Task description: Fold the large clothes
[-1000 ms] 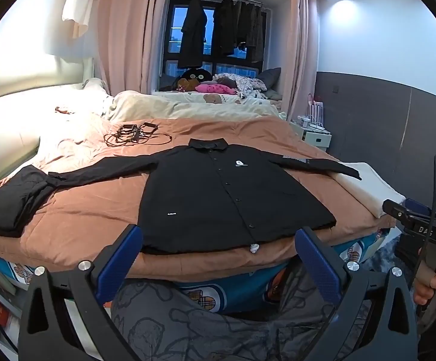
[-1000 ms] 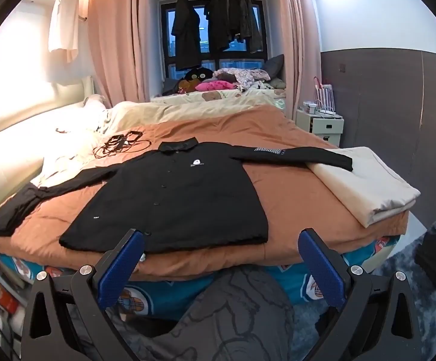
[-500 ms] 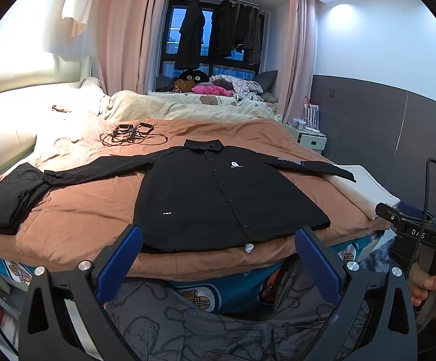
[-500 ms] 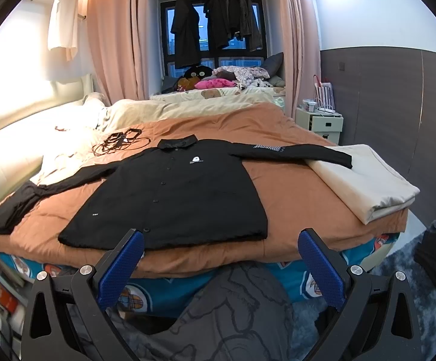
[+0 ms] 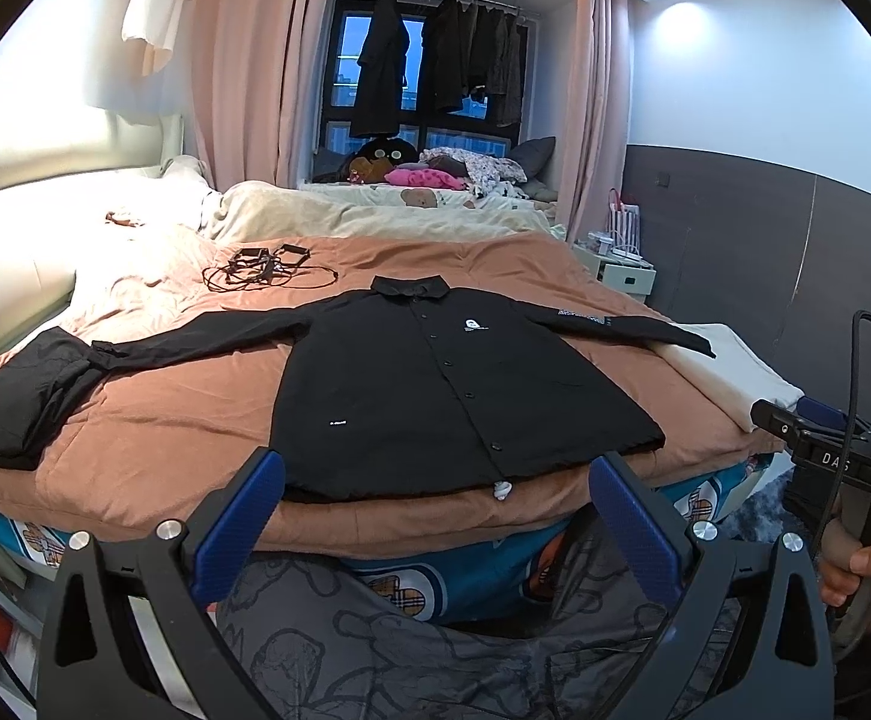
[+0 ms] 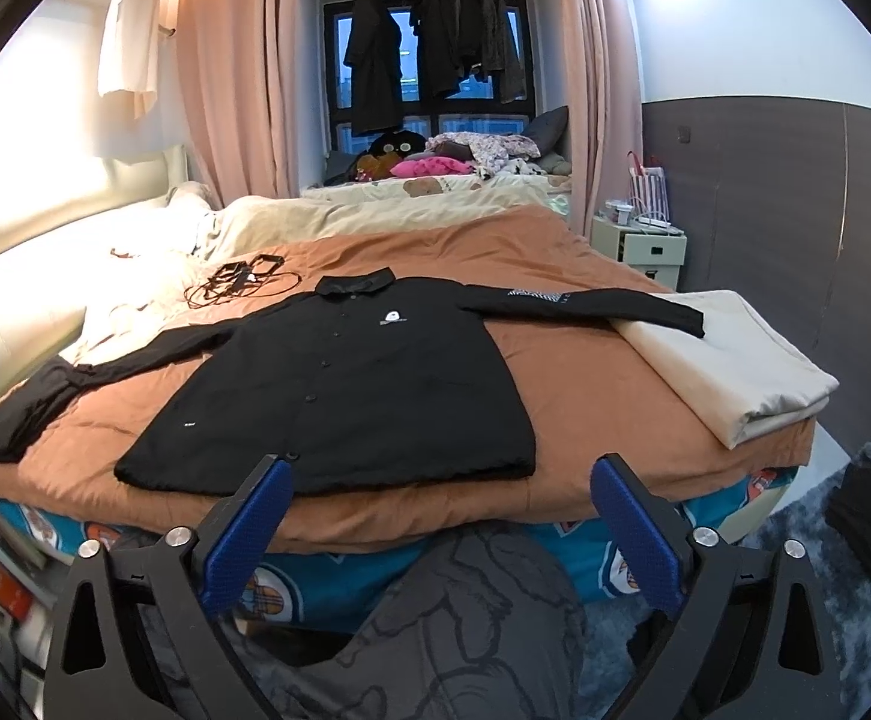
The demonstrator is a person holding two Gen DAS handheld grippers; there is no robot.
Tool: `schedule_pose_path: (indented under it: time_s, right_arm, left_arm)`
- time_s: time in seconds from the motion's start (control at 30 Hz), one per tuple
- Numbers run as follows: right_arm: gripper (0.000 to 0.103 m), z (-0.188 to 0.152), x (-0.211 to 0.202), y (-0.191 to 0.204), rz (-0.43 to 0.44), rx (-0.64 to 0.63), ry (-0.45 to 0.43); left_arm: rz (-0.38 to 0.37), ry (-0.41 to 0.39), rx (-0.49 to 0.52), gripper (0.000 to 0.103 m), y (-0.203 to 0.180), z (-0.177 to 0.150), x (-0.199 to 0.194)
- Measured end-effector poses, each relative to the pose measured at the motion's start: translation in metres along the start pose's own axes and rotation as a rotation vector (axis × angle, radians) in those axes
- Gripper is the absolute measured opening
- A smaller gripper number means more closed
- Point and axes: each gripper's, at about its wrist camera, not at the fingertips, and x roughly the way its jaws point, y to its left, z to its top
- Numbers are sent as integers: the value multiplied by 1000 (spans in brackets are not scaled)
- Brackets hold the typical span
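Note:
A large black button-front jacket (image 5: 435, 396) (image 6: 351, 390) lies flat, front up, on a brown bedspread (image 5: 153, 420) (image 6: 585, 360), collar at the far end and both sleeves spread wide. Its right sleeve end rests on a folded cream blanket (image 6: 729, 360) (image 5: 729, 366). My left gripper (image 5: 435, 480) is open and held short of the bed, level with the jacket's hem, with nothing between its blue pads. My right gripper (image 6: 435, 483) is open too, empty, short of the hem's right part. The right gripper's handle and a hand (image 5: 867, 564) show at the left wrist view's right edge.
A second black garment (image 5: 15, 396) lies at the bed's left corner, touching the left sleeve. Black cables (image 5: 261, 267) (image 6: 237, 282) sit beyond the collar. A white nightstand (image 6: 645, 246) stands right of the bed. Dark patterned trousers (image 6: 465, 630) fill the foreground below both grippers.
Both views have shifted slightly; the left wrist camera has tilted up a little, so the jacket sits lower in frame. Both grippers stay open and empty. The jacket has not moved.

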Motion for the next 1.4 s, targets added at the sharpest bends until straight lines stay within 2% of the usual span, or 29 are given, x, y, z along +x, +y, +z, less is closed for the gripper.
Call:
schedule_pose_path:
  time_s: [0.33, 0.57, 1.13, 1.4]
  right_arm:
    - [94, 0, 2, -1, 7, 1, 0]
    - [94, 1, 2, -2, 14, 7, 0]
    - [94, -2, 6, 2, 17, 0, 13]
    - [95, 3, 22, 6, 36, 12, 37]
  left_arm:
    - [8, -6, 10, 103, 1, 0, -3]
    - [62, -22, 26, 103, -2, -2, -5]
    - [35, 0, 18, 103, 4, -3, 0]
    - [35, 14, -6, 103, 17, 0, 10]
